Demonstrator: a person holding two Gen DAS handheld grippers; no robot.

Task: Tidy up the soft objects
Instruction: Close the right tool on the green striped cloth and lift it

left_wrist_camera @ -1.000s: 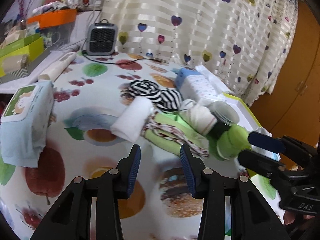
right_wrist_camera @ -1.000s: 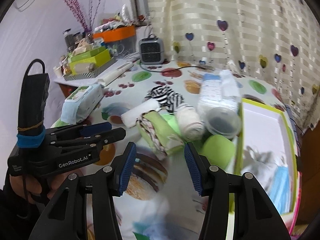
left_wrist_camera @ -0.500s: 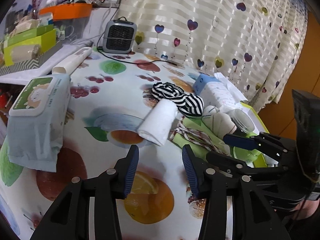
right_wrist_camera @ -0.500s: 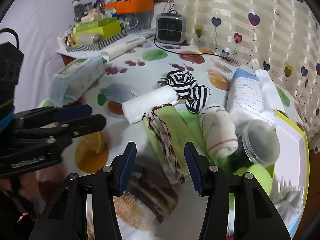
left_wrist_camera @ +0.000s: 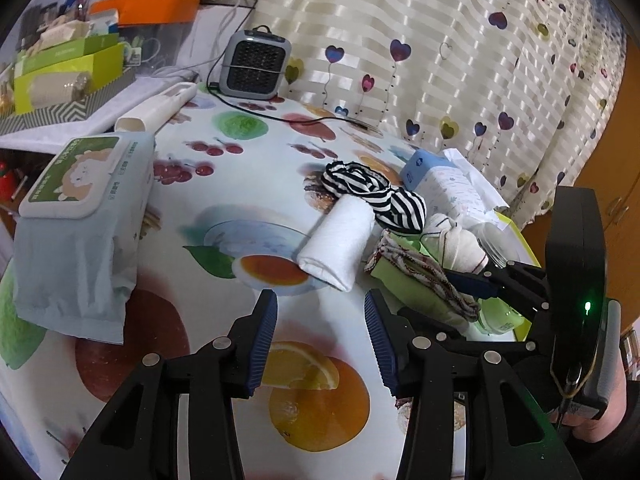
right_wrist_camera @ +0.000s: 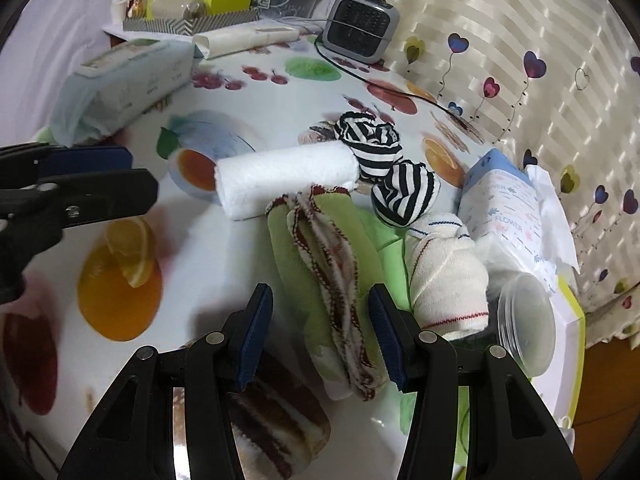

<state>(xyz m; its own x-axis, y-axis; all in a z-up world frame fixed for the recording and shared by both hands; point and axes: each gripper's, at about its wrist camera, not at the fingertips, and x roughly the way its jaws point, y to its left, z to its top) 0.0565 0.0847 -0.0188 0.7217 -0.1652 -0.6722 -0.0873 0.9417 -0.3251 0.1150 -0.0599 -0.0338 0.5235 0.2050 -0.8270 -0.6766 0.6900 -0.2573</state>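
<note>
Fruit-print tablecloth [left_wrist_camera: 224, 204] covers the work surface; heart-dotted striped curtain [left_wrist_camera: 460, 60] hangs behind it.

Nearest: left gripper [left_wrist_camera: 320, 336] hangs over an orange-slice print, fingers well apart, nothing between them. Right gripper [right_wrist_camera: 320, 328] is tilted down over the folded green cloth with red-and-white trim [right_wrist_camera: 336, 280]; its fingers stand apart on either side of the cloth's near end, pads not pressing. Whether they touch the cloth cannot be told.

Middle: rolled white towel [right_wrist_camera: 286, 180] lies just behind the green cloth, touching its far end. Rolled cream sock with thin red and blue stripes [right_wrist_camera: 448, 276] lies right of the cloth, beside a clear plastic lid [right_wrist_camera: 526, 320]. Black-and-white striped bundle [right_wrist_camera: 384, 160] sits behind the towel and sock. Tissue pack [right_wrist_camera: 508, 212] lies to the right of it.

Left side: wet-wipes pack [left_wrist_camera: 84, 208], well apart from the pile.

Far: small grey heater [left_wrist_camera: 256, 64] near the curtain, cable trailing across the cloth.
</note>
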